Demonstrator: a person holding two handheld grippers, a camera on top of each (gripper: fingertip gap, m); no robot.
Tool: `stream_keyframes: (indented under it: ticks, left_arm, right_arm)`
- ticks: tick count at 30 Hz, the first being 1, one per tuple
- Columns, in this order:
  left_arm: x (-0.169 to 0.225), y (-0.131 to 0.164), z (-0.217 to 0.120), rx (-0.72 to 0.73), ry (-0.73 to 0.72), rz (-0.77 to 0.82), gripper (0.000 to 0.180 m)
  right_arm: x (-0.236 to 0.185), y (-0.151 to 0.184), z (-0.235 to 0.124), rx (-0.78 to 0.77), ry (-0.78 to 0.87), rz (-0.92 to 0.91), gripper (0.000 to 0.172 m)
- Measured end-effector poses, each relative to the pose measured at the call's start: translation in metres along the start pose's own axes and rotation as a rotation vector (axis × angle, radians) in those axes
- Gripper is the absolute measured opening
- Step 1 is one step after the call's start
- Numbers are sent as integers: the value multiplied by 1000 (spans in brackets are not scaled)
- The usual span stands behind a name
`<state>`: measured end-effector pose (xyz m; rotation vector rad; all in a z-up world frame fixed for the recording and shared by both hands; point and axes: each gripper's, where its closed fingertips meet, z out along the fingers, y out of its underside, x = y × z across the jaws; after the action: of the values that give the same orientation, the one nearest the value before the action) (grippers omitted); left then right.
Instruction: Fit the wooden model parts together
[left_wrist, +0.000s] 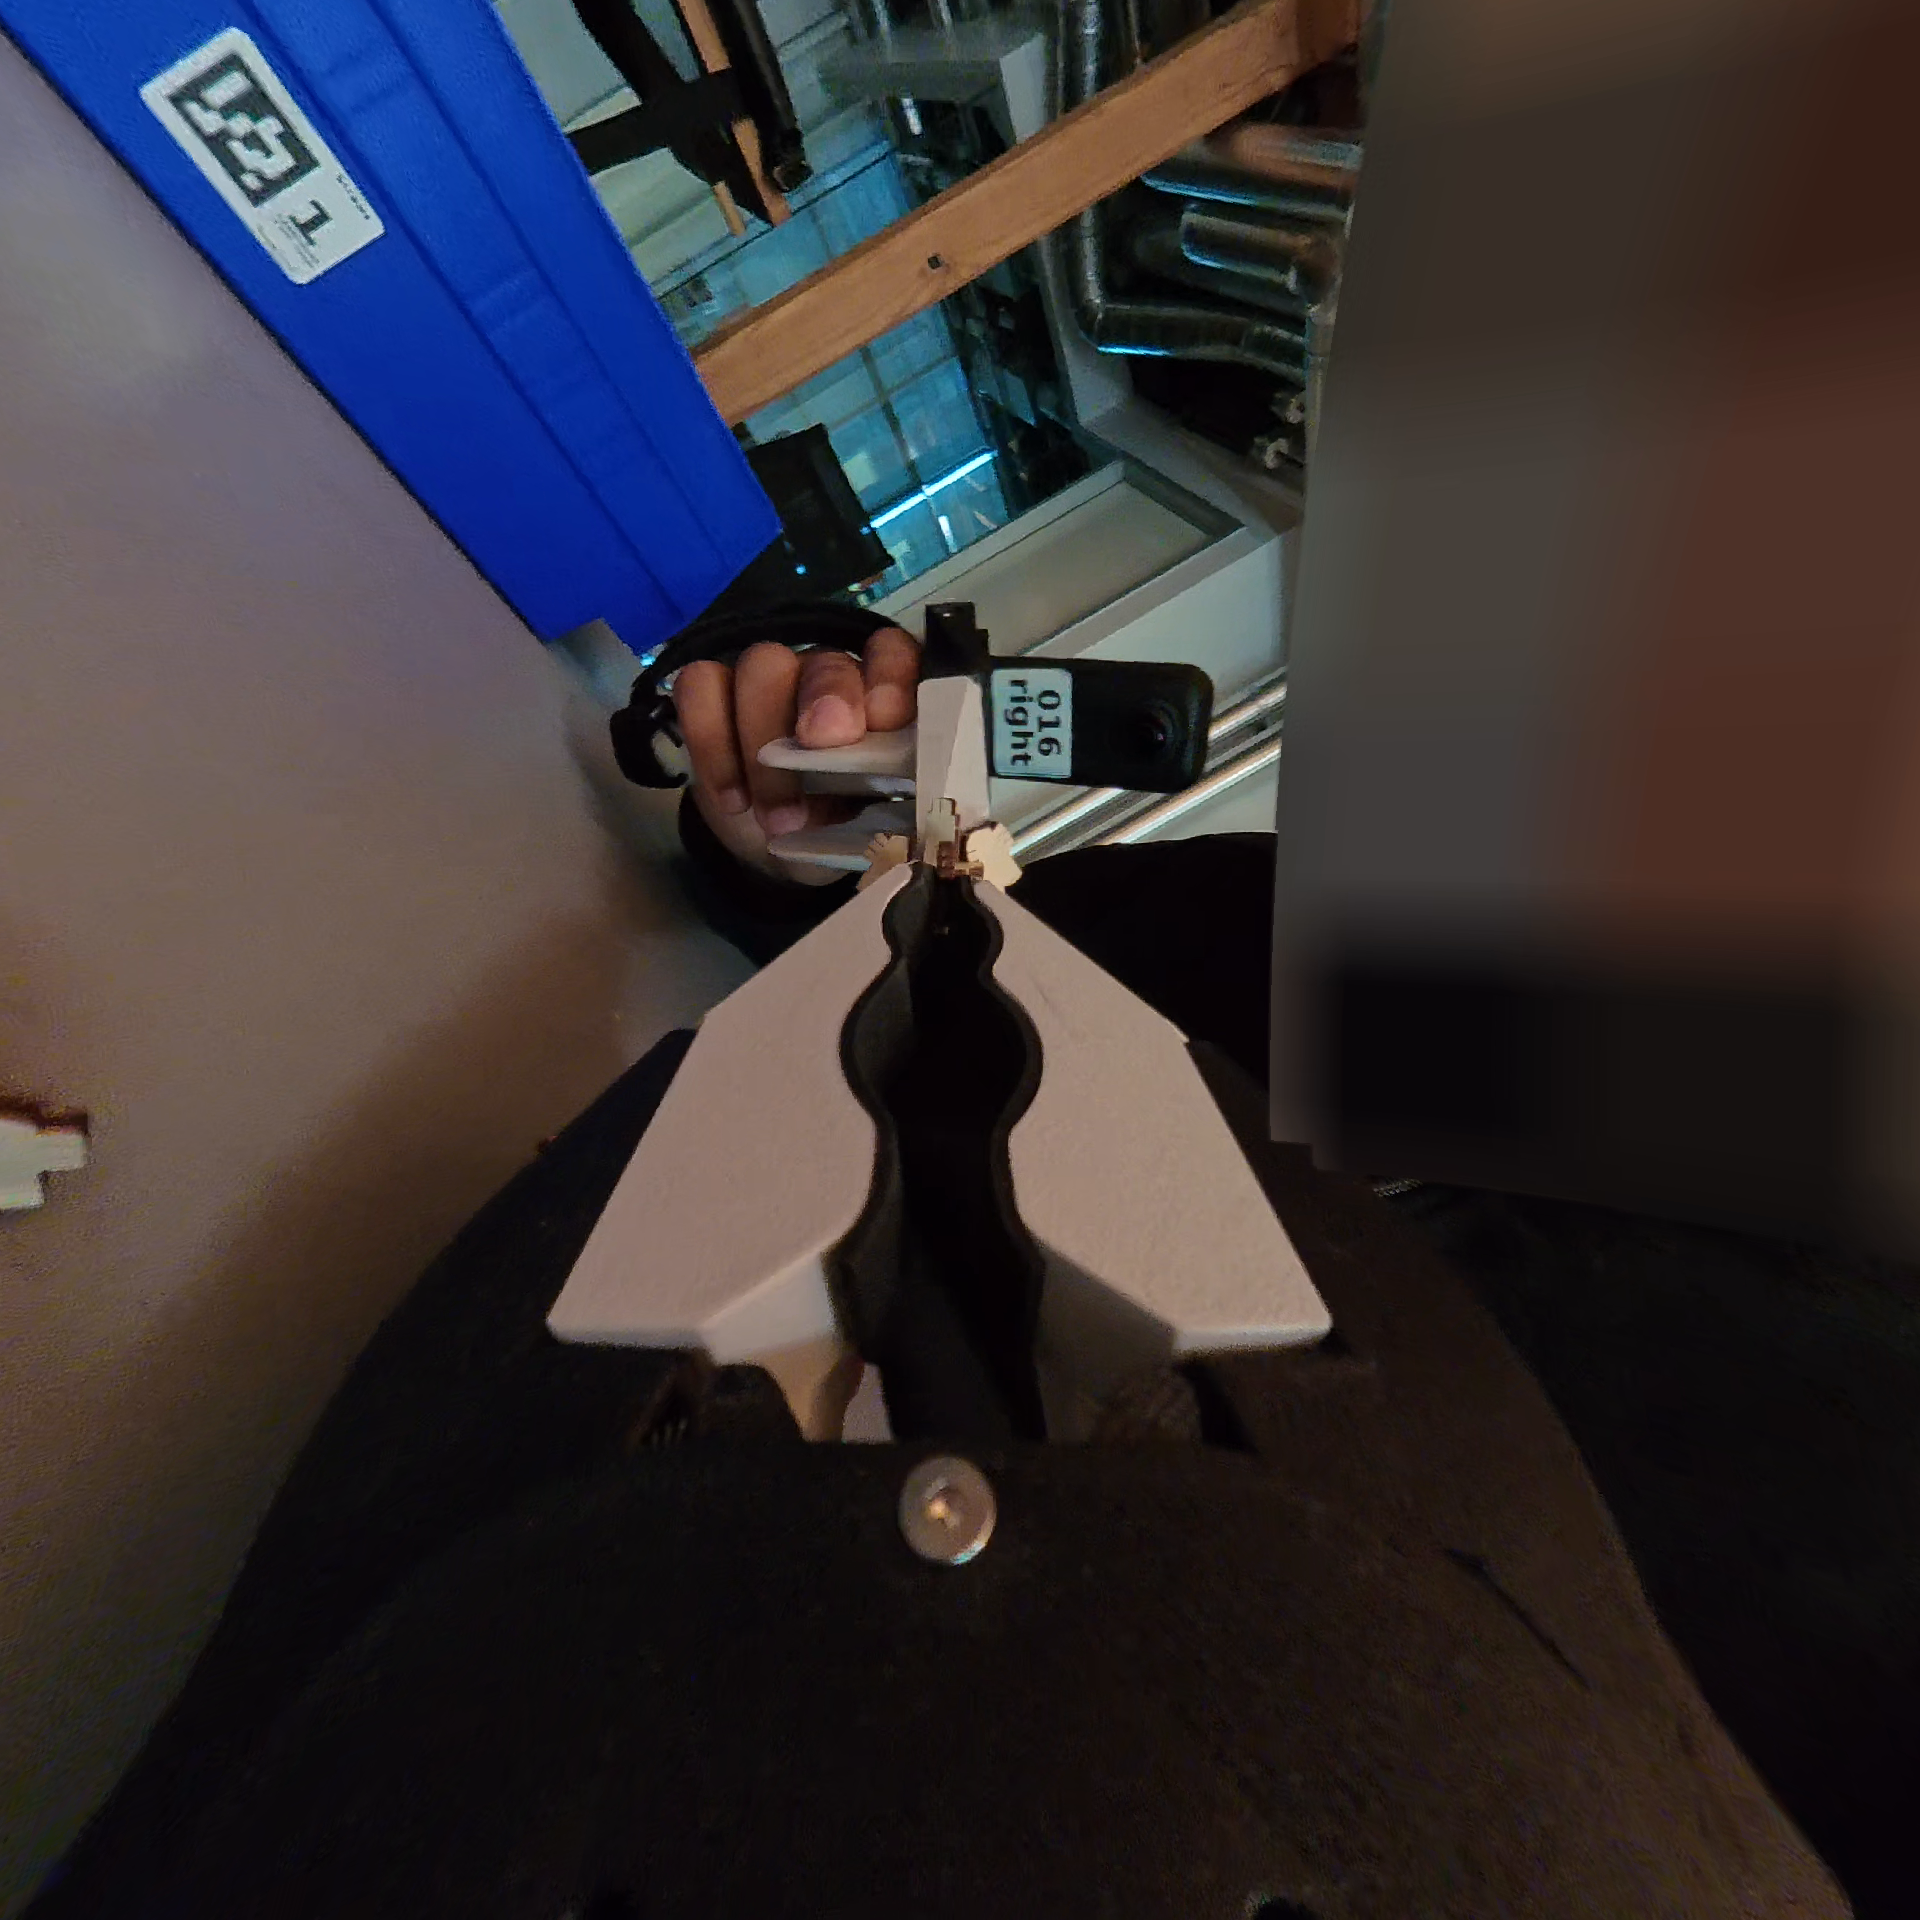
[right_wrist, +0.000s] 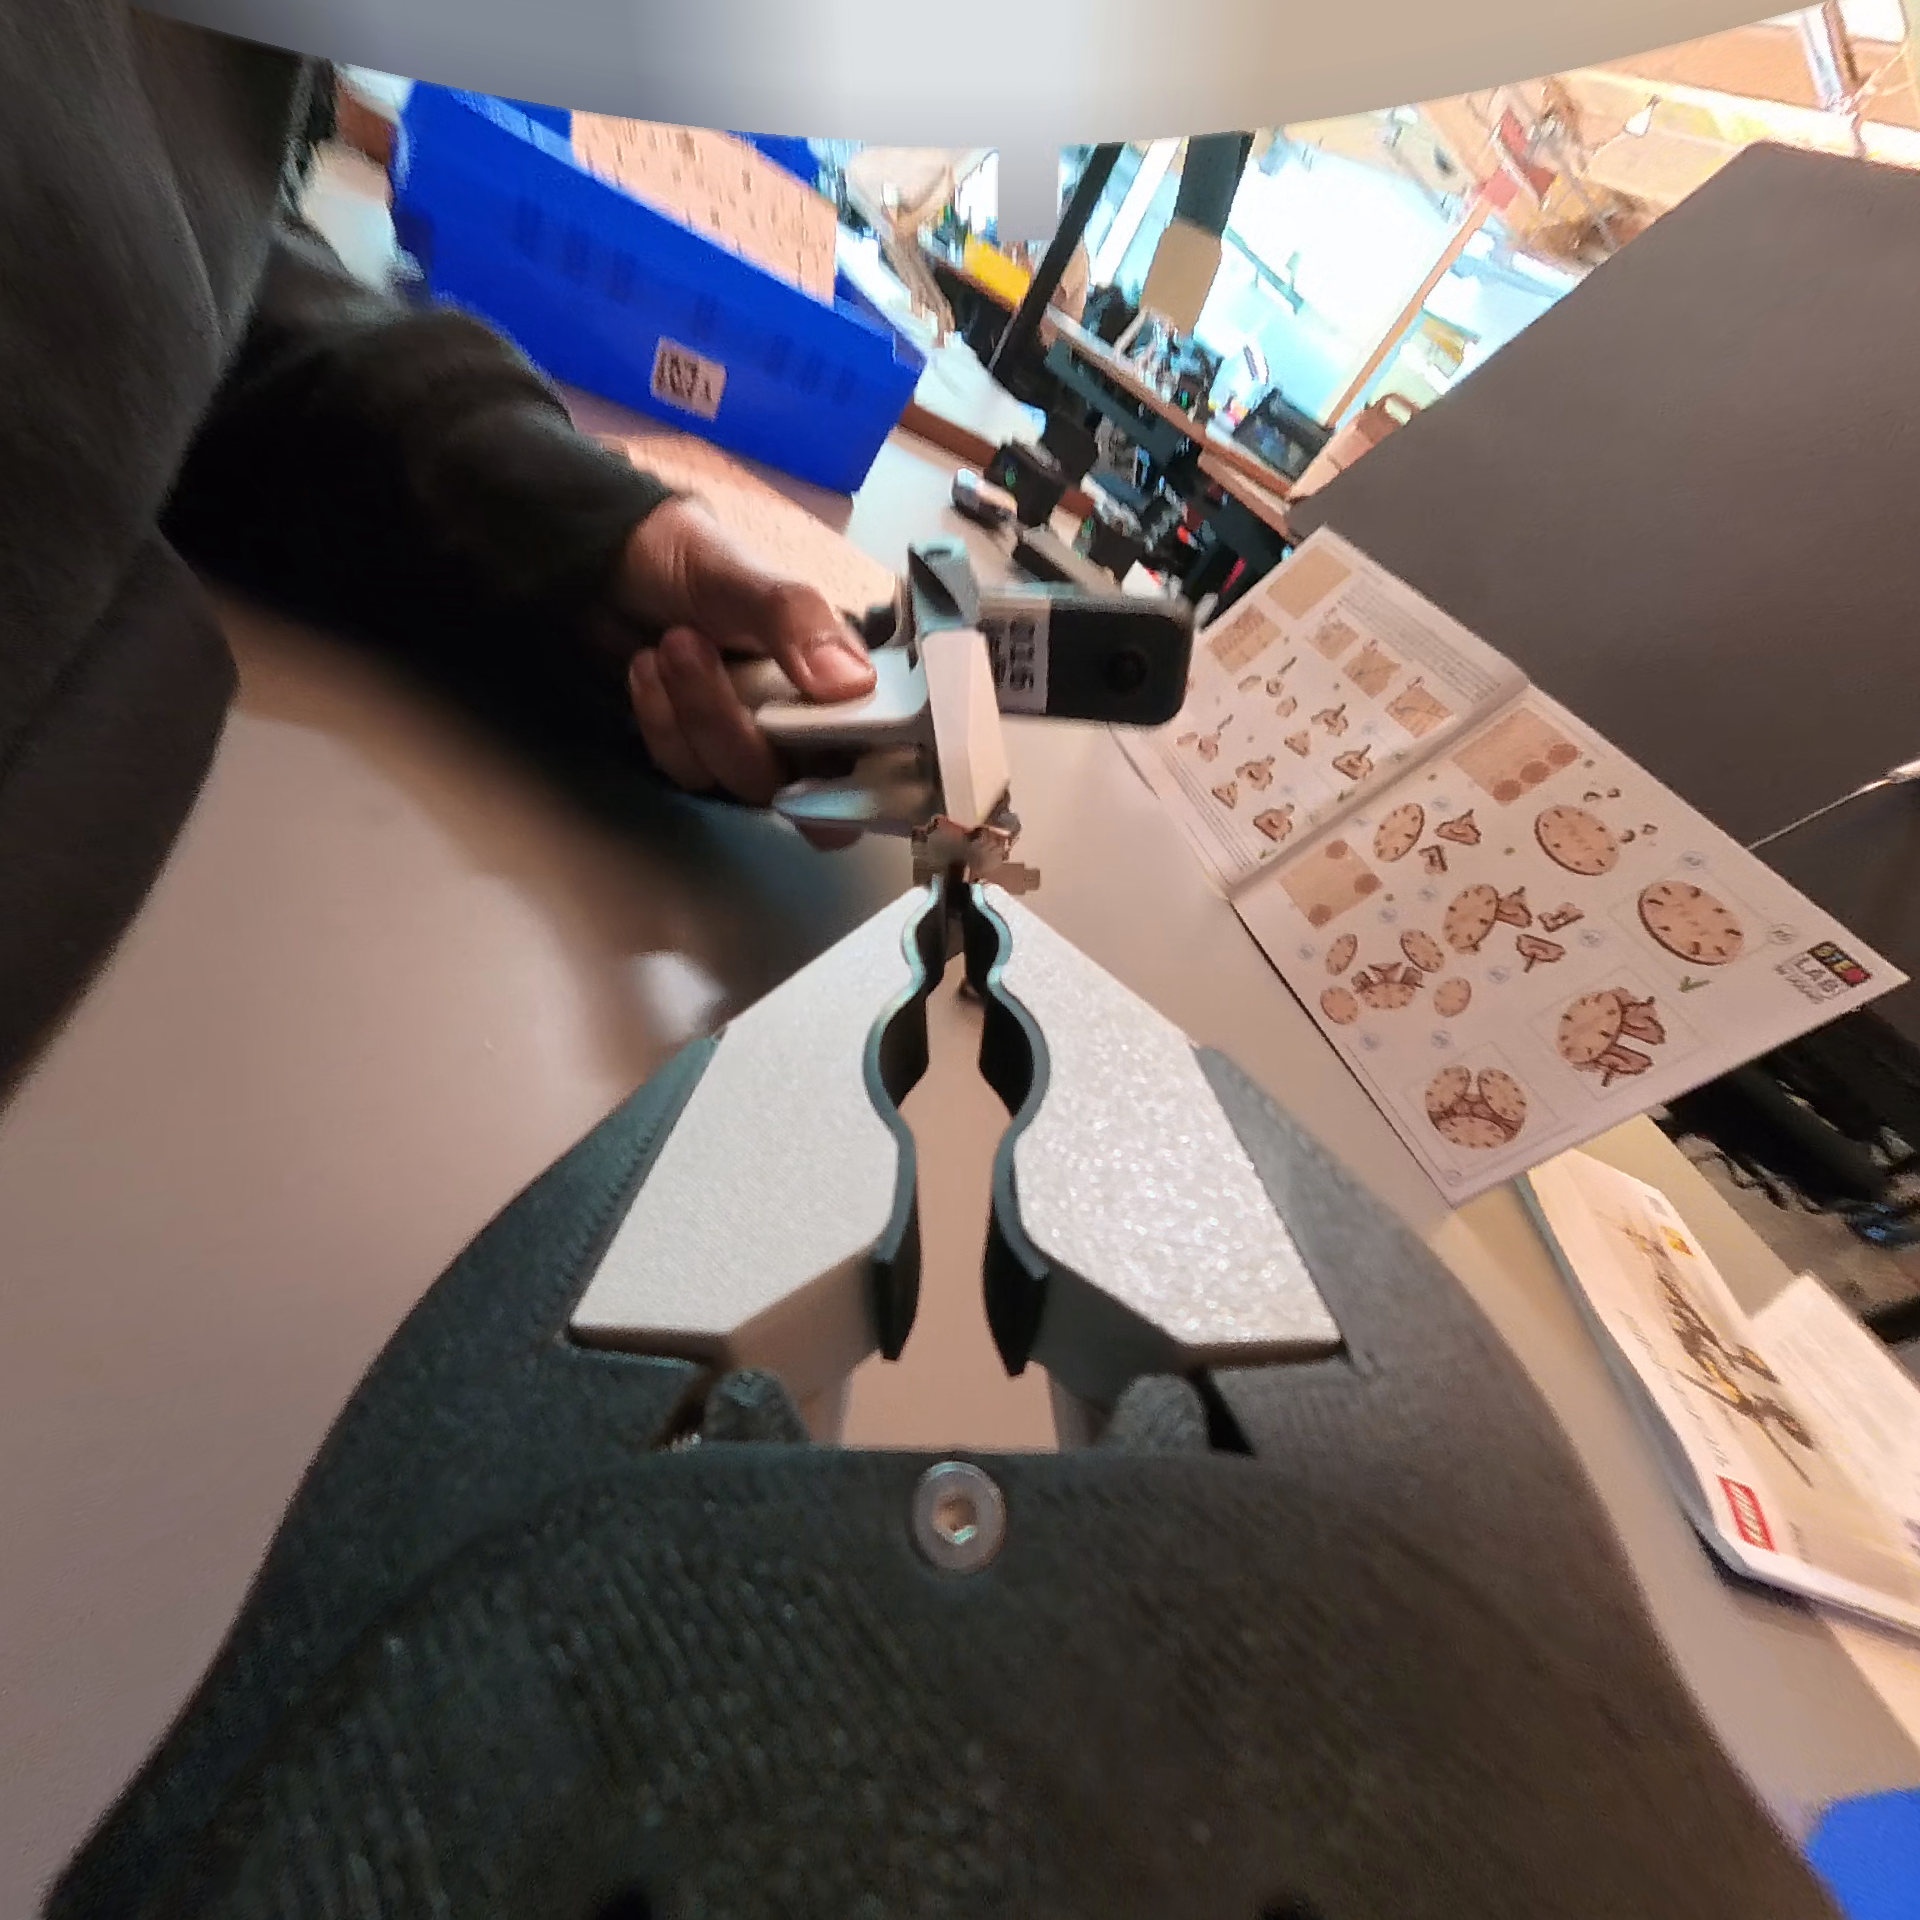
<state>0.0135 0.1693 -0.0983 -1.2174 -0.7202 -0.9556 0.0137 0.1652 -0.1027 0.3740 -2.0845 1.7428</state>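
Both claws meet tip to tip above worktop (right_wrist: 312, 1039), sharing small wooden puzzle assembly (left_wrist: 948, 847).
Left claw (left_wrist: 943, 871) pinched shut on it, steadying.
Right claw (right_wrist: 954, 883) likewise clamped on it.
Instruction sheet (right_wrist: 1507, 914) lies open far right, for reference.

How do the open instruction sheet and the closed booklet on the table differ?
The instruction sheet lies unfolded, showing drawings of tan wooden parts and discs; the booklet lies closed, its cover showing. The sheet sits farther along the table, the booklet nearer the right tool. Both are printed paper, lying flat.
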Motion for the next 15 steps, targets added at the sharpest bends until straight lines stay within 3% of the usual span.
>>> stream_keyframes:
  ticks: [12, 15]
  left_arm:
    - [-7, 4, -2, -23, -45, -20, 2]
    - [-15, 6, -3, -44, -118, 6, 1]
  right_arm:
    - [-4, 5, 2, -34, -23, 8, 0]
    - [-5, 11, 2, -77, -30, -11, 0]
